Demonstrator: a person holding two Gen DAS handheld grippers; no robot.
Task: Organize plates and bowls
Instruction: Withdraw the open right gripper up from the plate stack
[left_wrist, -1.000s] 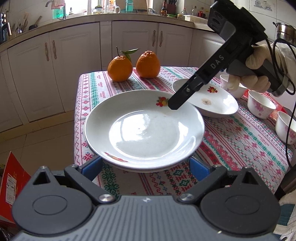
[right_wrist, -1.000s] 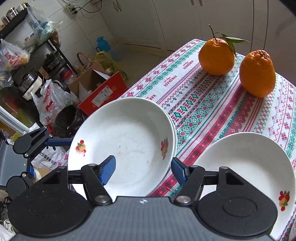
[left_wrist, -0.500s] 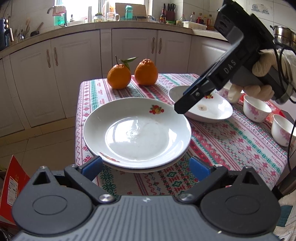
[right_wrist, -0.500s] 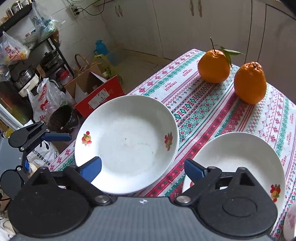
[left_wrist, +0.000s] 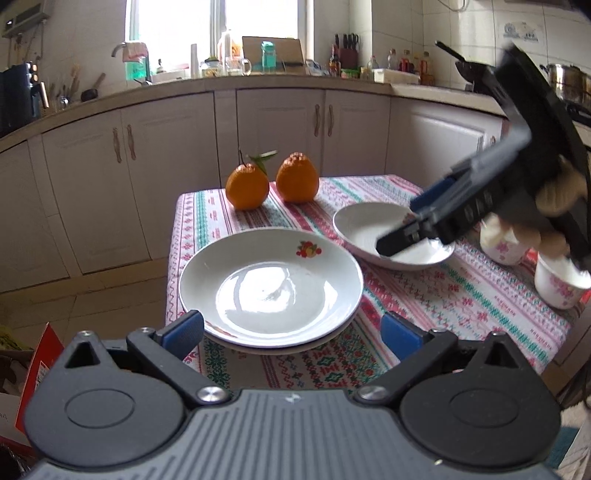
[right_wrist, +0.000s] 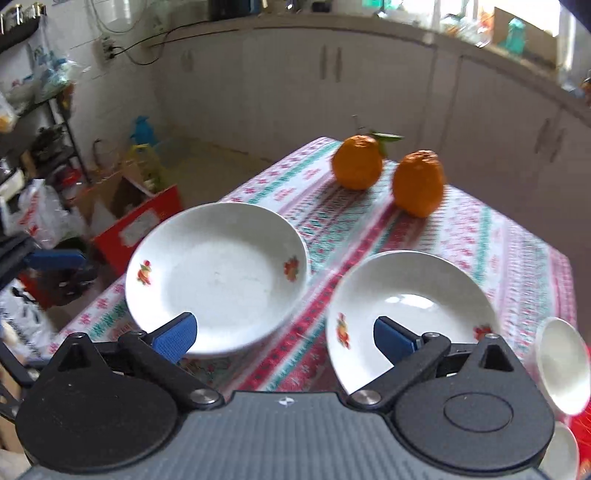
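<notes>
While both jaws are opening with nothing between them, I am noting the right gripper hanging nearer the smaller plate at mid-table; the stacked plates are sitting by the left gripper, at the near-left table corner.

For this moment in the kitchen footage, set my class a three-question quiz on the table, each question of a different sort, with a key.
1. True or false: the right gripper clamps the rim of the near plate.
2. How many oranges stand at the far end of the tablecloth?
A. one B. two C. three
3. Fill in: under the near plate's rim, a second ____ edge shows.

Key
1. False: its jaws are opening, with nothing between them.
2. B: the other orange stands beside the leafy one.
3. Plate: the near plate looks stacked on another; the other plate lies apart.
</notes>
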